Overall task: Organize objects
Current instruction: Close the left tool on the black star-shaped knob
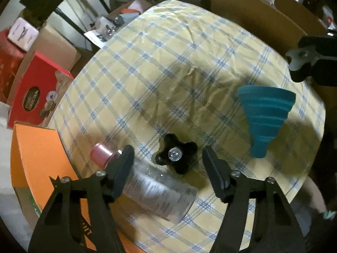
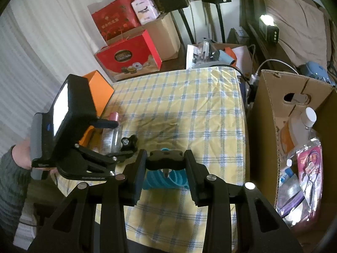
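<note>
A black star knob point(image 1: 177, 158) with a silver bolt lies on the yellow checked cloth point(image 1: 168, 63). My left gripper point(image 1: 167, 154) points steeply down and stands open around it, and neither finger touches it. A clear bottle point(image 1: 155, 194) with a pink cap point(image 1: 101, 155) lies beside the left finger. To the right, a blue collapsible funnel point(image 1: 265, 118) rests on the cloth. My right gripper point(image 2: 165, 159) is shut on a second black star knob point(image 2: 164, 160) and hovers over the funnel point(image 2: 168, 180). The right wrist view also shows the left gripper point(image 2: 124, 139) over the first knob point(image 2: 131, 140).
An orange box point(image 1: 38, 158) sits at the table's left edge. Red gift boxes point(image 2: 128, 59) and cardboard boxes stand beyond it. An open cardboard box point(image 2: 269, 126) at the table's right side holds bottles and packets. A person's hand and sleeve point(image 2: 12, 168) hold the left gripper.
</note>
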A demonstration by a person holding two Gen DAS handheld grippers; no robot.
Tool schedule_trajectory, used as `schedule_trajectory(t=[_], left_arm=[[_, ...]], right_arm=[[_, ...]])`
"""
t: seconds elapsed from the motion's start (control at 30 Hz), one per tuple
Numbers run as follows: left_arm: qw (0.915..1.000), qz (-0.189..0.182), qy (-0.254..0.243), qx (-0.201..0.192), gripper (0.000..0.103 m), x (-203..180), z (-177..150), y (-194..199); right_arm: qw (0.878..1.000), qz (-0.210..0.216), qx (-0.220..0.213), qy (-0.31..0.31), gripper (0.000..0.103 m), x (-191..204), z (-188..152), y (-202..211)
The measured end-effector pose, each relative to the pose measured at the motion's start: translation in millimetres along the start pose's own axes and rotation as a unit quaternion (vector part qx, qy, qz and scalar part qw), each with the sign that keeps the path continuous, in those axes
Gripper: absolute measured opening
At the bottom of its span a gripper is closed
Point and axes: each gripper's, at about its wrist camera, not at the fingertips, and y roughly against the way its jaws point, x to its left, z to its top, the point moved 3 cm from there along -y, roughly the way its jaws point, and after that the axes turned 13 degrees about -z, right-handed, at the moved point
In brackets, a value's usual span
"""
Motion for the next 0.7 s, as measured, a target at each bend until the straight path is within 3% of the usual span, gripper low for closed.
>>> schedule_trajectory(t=[0.17, 0.23, 0.47, 0.7], left_arm=[[0.9999, -0.002, 0.003, 0.013, 0.045, 0, 4, -9], [0.9996, -0.022, 0.010, 0.011, 0.033, -1, 5, -9], [0.9992, -0.032, 0.026, -0.007, 0.033, 0, 2, -5], [0.9936, -0.055, 0.070, -0.070, 0.029, 11, -1, 29]], right_arm=[[1.000, 0.001, 0.002, 0.000, 0.036, -1, -2, -1], [1.000, 0.000, 0.002, 0.000, 0.036, -2, -2, -1], [1.000, 0.000, 0.000, -0.003, 0.036, -2, -1, -1], [1.000, 0.002, -0.010, -0.004, 0.036, 3, 4, 7]])
